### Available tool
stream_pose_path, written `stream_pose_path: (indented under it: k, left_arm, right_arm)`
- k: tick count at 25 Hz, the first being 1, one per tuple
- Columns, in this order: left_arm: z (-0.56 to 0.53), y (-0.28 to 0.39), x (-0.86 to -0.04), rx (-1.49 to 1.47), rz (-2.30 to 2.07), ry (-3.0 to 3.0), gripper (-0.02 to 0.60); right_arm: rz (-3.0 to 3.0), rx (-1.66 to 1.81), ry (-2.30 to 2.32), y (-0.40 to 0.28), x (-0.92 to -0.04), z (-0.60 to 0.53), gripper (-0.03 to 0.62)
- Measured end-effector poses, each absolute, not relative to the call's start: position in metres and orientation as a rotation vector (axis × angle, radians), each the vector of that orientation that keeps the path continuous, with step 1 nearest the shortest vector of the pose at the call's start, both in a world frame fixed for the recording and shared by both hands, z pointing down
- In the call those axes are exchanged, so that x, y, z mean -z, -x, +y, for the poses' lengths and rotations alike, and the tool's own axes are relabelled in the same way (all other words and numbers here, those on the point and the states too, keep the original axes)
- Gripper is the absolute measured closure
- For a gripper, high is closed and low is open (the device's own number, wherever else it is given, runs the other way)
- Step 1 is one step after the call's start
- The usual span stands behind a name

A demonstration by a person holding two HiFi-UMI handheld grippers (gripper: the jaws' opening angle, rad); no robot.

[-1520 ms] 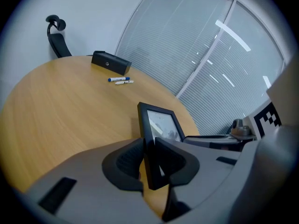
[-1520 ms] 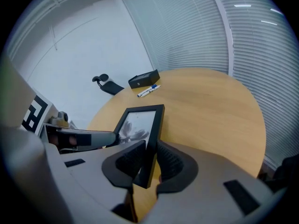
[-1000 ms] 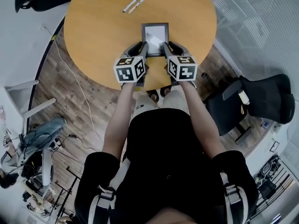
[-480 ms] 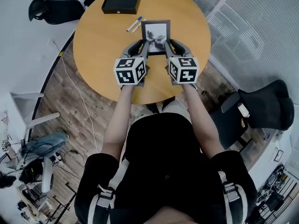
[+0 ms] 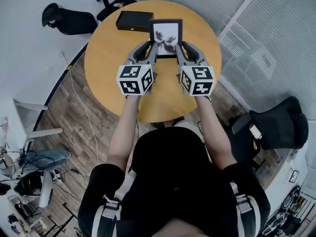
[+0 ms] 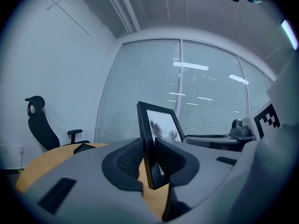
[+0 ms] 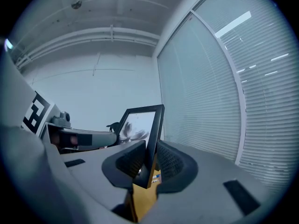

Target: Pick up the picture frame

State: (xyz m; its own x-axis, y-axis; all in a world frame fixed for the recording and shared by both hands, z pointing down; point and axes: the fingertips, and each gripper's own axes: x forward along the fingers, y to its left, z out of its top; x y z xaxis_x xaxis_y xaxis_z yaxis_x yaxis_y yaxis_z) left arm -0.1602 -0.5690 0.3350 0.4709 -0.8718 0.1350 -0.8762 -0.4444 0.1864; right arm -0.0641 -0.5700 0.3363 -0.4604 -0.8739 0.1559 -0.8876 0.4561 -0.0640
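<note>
A black picture frame [image 5: 166,37] with a pale print hangs in the air above the round wooden table [image 5: 111,58], held between both grippers. My left gripper [image 5: 150,52] is shut on the frame's left edge [image 6: 148,143]. My right gripper [image 5: 178,52] is shut on its right edge [image 7: 154,136]. The frame stands nearly upright, with its face toward the person. In the left gripper view the pads [image 6: 128,160] press both faces of the edge, and the right gripper view shows the same grip.
A black flat box [image 5: 133,20] lies at the far side of the table. Black office chairs stand at the far left [image 5: 66,19] and at the right [image 5: 274,125]. A blinds-covered glass wall [image 5: 266,38] runs along the right. Cables lie on the wooden floor [image 5: 74,112].
Both grippers have risen together with the frame, which has lifted off the table and tipped from flat to nearly upright. The two markers on the table are now hidden behind it.
</note>
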Motion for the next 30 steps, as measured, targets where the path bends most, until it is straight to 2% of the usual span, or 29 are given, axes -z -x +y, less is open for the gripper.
stream_pose_path:
  k: [10,30]
  left_arm:
    - [-0.552,0.176,-0.286,0.056,-1.548,-2.556,0.492]
    - [-0.553,0.174,-0.289,0.062,-1.509,-2.553,0.491]
  right_arm:
    - [-2.663,-0.103,-1.58,0.079,-0.288,-0.553,0.507]
    - [-2.666,-0.118,-1.582,0.077,-0.288,-0.555,0.508]
